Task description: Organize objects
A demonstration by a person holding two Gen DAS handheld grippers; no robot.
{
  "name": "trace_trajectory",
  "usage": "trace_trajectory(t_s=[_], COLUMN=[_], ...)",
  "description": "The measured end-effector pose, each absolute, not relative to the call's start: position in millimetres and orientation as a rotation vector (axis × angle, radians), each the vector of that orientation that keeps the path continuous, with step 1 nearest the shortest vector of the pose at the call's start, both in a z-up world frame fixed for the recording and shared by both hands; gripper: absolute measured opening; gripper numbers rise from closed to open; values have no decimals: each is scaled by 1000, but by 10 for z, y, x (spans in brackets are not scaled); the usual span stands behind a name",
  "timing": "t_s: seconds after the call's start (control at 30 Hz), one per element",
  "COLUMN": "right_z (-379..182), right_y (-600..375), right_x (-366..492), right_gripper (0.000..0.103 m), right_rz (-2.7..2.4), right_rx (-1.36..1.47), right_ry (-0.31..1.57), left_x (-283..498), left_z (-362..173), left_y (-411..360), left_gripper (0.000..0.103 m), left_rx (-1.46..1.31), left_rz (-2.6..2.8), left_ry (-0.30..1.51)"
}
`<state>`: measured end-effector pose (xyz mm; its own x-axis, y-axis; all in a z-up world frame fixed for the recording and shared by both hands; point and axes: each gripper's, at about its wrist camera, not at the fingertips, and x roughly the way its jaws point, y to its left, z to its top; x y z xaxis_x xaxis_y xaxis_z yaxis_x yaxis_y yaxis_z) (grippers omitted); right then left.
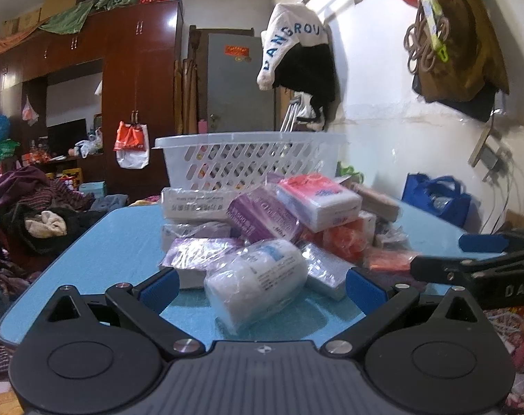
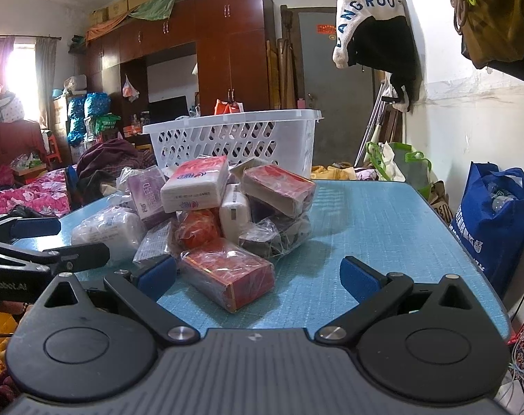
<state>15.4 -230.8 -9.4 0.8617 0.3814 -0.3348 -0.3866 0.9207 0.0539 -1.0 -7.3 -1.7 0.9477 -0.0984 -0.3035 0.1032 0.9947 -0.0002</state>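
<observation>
A pile of plastic-wrapped packets lies on the blue table [image 1: 117, 235], in front of a white slotted basket [image 1: 248, 159]. In the left wrist view my left gripper [image 1: 262, 288] is open, its jaws either side of a white wrapped roll [image 1: 258, 273] at the pile's near edge. A pink-and-white tissue pack [image 1: 317, 200] tops the pile. In the right wrist view my right gripper [image 2: 258, 276] is open, with a red wrapped box [image 2: 231, 273] just inside its left finger. The basket [image 2: 234, 141], tissue pack [image 2: 196, 183] and table [image 2: 383, 221] show there too.
The right gripper's fingers [image 1: 476, 259] reach in from the right in the left wrist view; the left gripper's fingers [image 2: 37, 242] show at the left in the right wrist view. A blue bag [image 2: 493, 221] stands by the wall right of the table. Clothes and a bed lie left.
</observation>
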Motion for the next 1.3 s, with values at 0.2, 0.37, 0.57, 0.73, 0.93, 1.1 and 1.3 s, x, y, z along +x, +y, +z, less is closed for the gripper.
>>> trace_trajectory(t_s=[0.2,0.37,0.57,0.73,0.93,1.1,1.3], right_z=[-103,-102,-109,-139,-174,-250,-266], right_y=[-2299,-2304,-2373,-2439,-2369,-2251,-2209], right_x=[159,159,213,211,223,321,309], right_gripper=[103,103,103,103,94,94,83], right_rz=[404,416,428,451,489,507,517], right_rx=[-17,-17,19,40,-10,-69,-113], right_ry=[352,351,365,336,345,376,367], left_x=[-29,-21,10,15,125,264,332], left_z=[26,5,-56,-94,-187,-304,-359], left_y=[-28,-64,38,265,315,230,209], left_gripper=[103,103,103,102,94,94,90], left_rx=[-43,55,105,45,19,76,65], left_rz=[-126,-50,-47,-98,-174,-205,-228], left_ry=[266,252,273,277,288,271,269])
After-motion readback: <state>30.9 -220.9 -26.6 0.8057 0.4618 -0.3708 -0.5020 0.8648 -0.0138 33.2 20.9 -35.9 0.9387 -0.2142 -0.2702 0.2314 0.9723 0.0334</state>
